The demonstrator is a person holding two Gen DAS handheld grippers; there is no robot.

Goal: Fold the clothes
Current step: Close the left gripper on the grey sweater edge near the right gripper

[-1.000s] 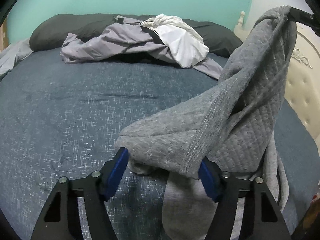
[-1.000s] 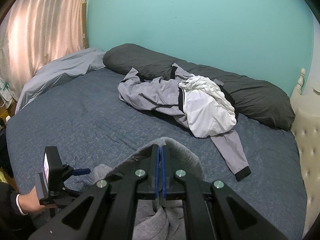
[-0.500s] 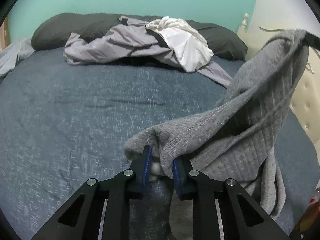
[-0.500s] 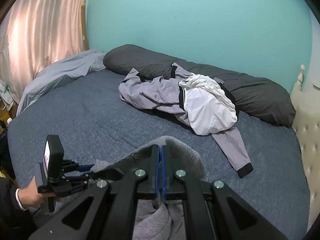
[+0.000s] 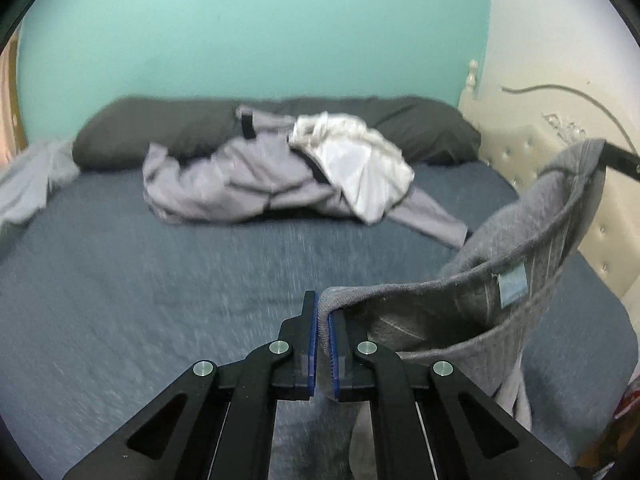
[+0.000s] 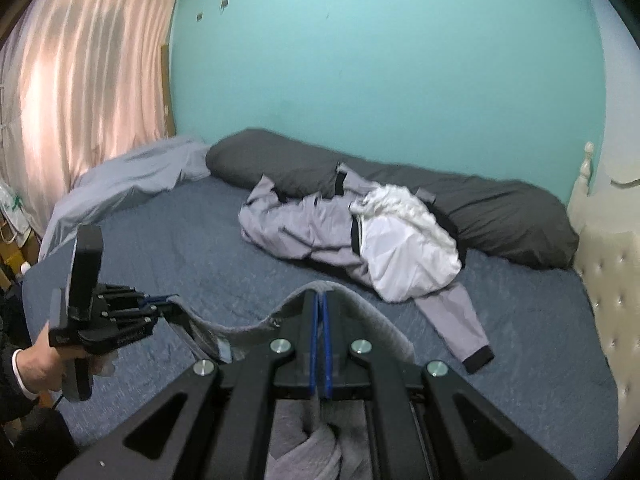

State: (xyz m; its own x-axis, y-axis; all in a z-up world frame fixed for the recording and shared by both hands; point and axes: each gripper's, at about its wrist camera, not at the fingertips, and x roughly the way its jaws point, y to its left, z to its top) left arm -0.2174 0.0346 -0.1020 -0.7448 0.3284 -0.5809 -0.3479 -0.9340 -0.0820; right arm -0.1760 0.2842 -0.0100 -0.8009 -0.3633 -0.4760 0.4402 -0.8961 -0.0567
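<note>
with both claws pinching the grey garment (image 5: pixel 500 280) at its top hem, left claw (image 5: pixel 323 332) lower centre, right claw (image 6: pixel 320 320) likewise, i hold it hanging above the bed (image 5: pixel 180 280); thin bites could slip if i pull it taut.

- A bedroom in a home: a wide bed (image 6: pixel 208 256) with a dark blue speckled cover fills most of both views.
- A long charcoal bolster pillow (image 6: pixel 496 212) lies along the bed's far edge, against the turquoise wall (image 6: pixel 380 60).
- A cream tufted headboard (image 6: pixel 612 280) with a turned post stands at the bed's right side.
- Pink curtains (image 6: pixel 80 80) hang left of the bed.
- A crumpled grey jacket (image 6: pixel 304 232) and white garment (image 6: pixel 408 256) lie on the bed beside the pillow.
</note>
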